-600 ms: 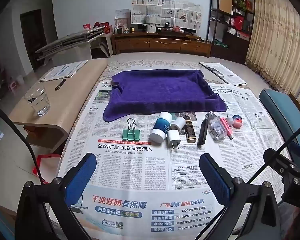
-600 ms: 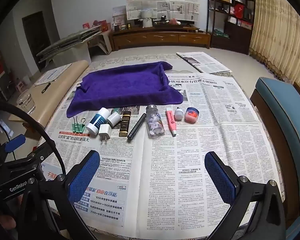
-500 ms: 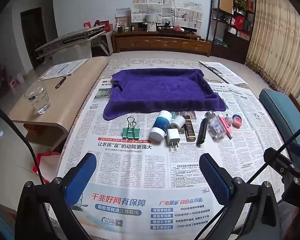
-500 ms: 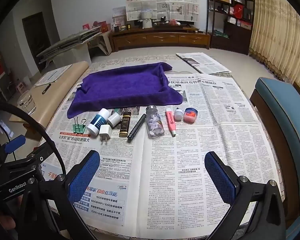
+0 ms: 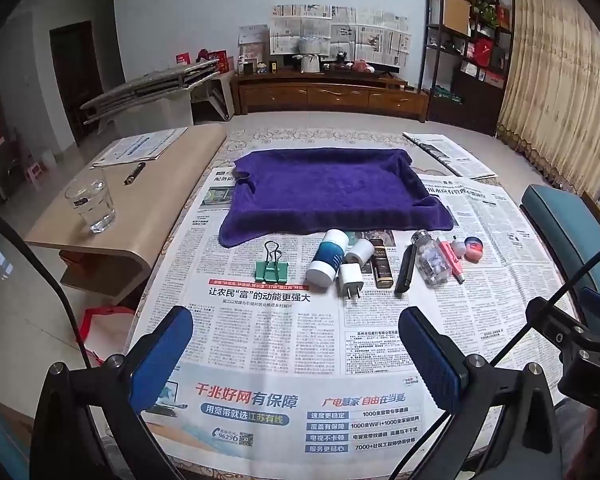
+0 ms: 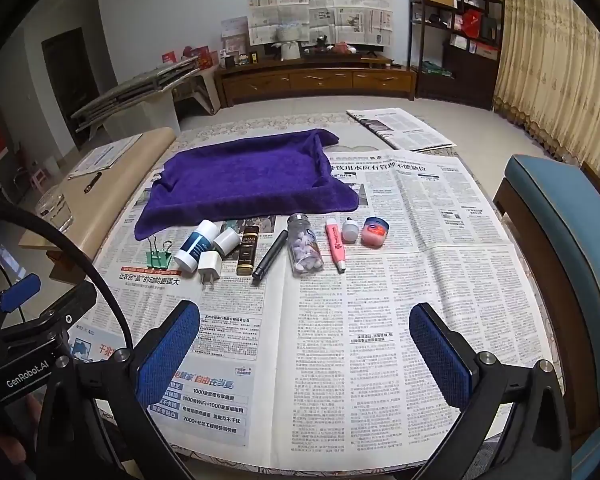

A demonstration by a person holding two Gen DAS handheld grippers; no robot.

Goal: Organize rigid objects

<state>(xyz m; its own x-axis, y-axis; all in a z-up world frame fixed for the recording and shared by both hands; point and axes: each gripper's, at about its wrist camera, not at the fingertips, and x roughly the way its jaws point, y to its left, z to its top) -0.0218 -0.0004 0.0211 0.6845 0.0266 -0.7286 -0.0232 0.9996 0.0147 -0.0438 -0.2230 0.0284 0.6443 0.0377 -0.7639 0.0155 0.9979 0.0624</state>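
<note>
A row of small objects lies on newspaper in front of a purple towel (image 5: 328, 188) (image 6: 244, 176): green binder clip (image 5: 272, 270) (image 6: 157, 256), blue-and-white bottle (image 5: 327, 256) (image 6: 194, 246), white charger plug (image 5: 350, 276) (image 6: 209, 265), dark lighter (image 5: 381, 266) (image 6: 247, 250), black pen (image 5: 405, 268) (image 6: 270, 254), clear pill bottle (image 5: 431, 258) (image 6: 305, 250), pink tube (image 6: 335, 248), red jar (image 6: 375, 231). My left gripper (image 5: 296, 352) is open and empty, short of the row. My right gripper (image 6: 304, 350) is open and empty, also short of it.
A low wooden table (image 5: 148, 200) at the left holds a water glass (image 5: 90, 202), papers and a pen. A teal chair (image 6: 560, 240) stands at the right. Newspaper (image 6: 380, 320) covers the work surface. The other gripper's frame shows at each view's edge.
Both views have drifted slightly; the objects sit a touch higher in the frames. Nothing was taken hold of or moved.
</note>
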